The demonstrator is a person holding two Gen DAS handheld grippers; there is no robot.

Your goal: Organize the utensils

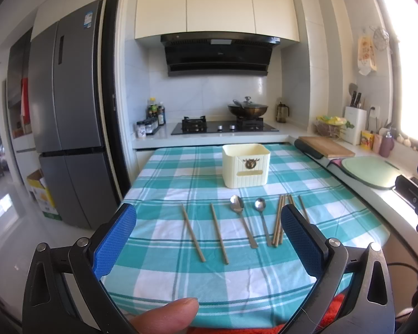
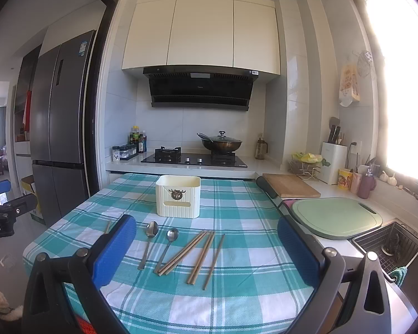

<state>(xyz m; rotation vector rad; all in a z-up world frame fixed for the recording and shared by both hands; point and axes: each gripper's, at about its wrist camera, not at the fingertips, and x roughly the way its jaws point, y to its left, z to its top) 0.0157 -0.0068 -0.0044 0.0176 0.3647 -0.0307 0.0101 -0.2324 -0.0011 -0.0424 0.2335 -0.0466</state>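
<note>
Both grippers, left gripper and right gripper, gape wide, empty; chopsticks lie lengthwise ahead, nearer right; holder beyond

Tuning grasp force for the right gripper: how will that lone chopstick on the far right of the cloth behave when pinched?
The lone chopstick looks thin and straight, so probably stiff and very light. Lying flat on the checked tablecloth, it gives the open right gripper little height to pinch; it may roll or skid aside. The woven cloth probably damps rolling somewhat.
</note>
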